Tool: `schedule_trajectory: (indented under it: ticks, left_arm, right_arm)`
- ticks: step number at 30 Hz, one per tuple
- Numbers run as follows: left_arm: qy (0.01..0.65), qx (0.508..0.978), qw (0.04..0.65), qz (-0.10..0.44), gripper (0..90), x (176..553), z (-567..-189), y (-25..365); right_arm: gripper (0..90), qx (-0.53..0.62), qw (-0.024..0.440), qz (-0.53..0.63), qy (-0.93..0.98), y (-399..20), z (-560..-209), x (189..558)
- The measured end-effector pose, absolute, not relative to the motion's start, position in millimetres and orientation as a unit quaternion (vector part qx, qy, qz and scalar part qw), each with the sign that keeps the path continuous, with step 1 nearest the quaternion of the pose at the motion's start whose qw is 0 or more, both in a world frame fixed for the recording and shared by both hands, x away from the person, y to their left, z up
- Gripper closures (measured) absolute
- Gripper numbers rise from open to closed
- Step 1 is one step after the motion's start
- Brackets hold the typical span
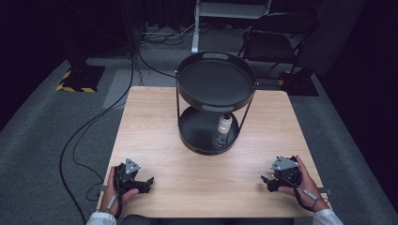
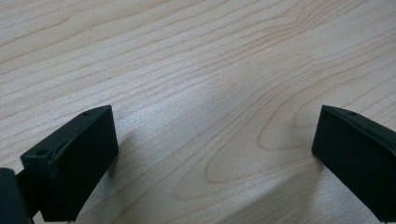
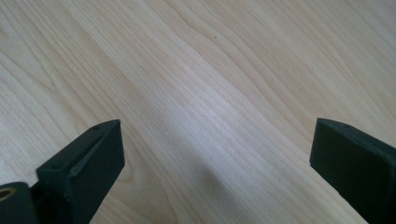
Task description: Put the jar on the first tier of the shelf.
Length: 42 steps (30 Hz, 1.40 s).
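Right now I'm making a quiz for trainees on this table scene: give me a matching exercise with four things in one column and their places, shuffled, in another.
Things:
1. clear bottle
2. left claw
3. right claw
4. top tray

Places:
A. near the table's front right corner, open over bare wood
B. lying on the stand's lower tray
C. upper level of the black stand, nothing on it
D. near the table's front left corner, open over bare wood

Pairs: 1-B, 2-D, 3-A, 4-C
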<state>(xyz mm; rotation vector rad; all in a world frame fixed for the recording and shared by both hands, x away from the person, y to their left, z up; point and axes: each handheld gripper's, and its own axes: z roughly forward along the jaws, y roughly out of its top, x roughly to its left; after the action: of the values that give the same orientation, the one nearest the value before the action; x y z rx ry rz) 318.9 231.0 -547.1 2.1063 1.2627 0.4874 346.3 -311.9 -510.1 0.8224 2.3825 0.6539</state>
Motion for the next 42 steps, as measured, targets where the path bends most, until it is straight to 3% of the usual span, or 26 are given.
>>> schedule_trajectory:
  ticks: [20, 33, 42]
  left_arm:
    - [0.479, 0.799, 0.314, 0.185, 0.0, 318.9, -547.0, 231.0]
    - [0.479, 0.799, 0.313, 0.185, 0.0, 318.9, -547.0, 231.0]
    - [0.479, 0.799, 0.314, 0.185, 0.0, 318.9, -547.1, 231.0]
  right_arm:
    - [0.7, 0.355, 0.239, 0.256, 0.867, -352.8, -531.9, 330.4]
    - [0.1, 0.427, 0.178, 0.339, 0.819, -387.1, -547.8, 326.9]
    - [0.0, 0.428, 0.178, 0.339, 0.819, -388.8, -547.9, 327.3]
